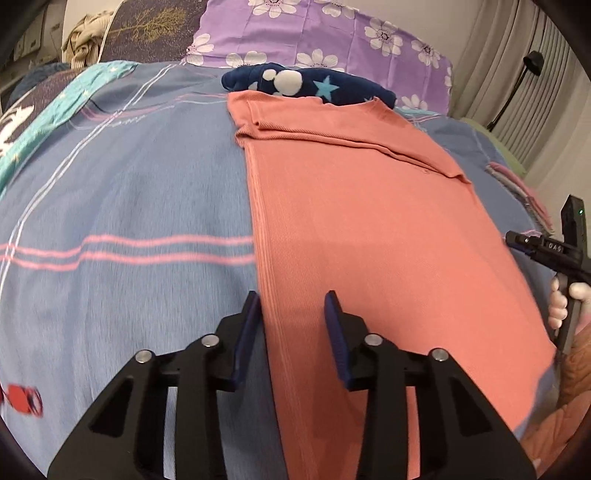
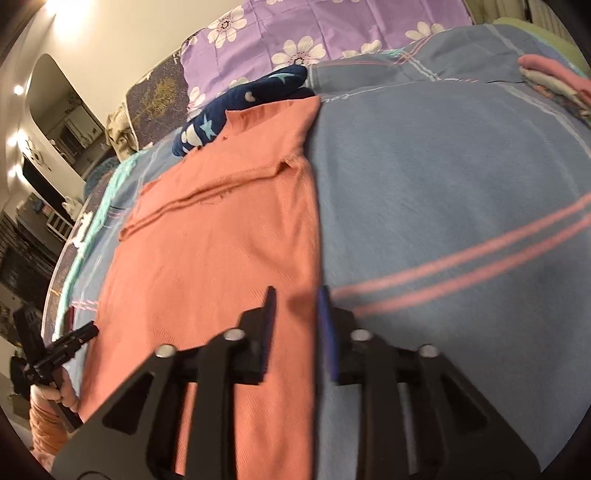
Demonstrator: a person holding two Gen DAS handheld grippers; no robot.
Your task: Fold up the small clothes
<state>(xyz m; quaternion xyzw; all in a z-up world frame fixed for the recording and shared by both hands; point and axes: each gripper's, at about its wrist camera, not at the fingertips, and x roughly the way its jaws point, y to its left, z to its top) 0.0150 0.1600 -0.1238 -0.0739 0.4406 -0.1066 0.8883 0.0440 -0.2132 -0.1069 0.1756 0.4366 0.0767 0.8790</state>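
A salmon-pink garment (image 1: 369,229) lies flat on the blue bedspread (image 1: 129,192), its sides folded in to a long strip. It also shows in the right wrist view (image 2: 221,236). My left gripper (image 1: 293,301) is open and empty over the garment's near left edge. My right gripper (image 2: 295,295) is open and empty over the garment's near right edge. The right gripper's body shows in the left wrist view (image 1: 554,251), held by a hand. The left gripper's body shows in the right wrist view (image 2: 59,350).
A navy garment with white shapes and stars (image 1: 306,83) lies bunched beyond the pink one, also in the right wrist view (image 2: 236,107). A purple flowered pillow (image 1: 332,33) is at the bed's head. Folded clothes (image 2: 554,81) are stacked at the far right.
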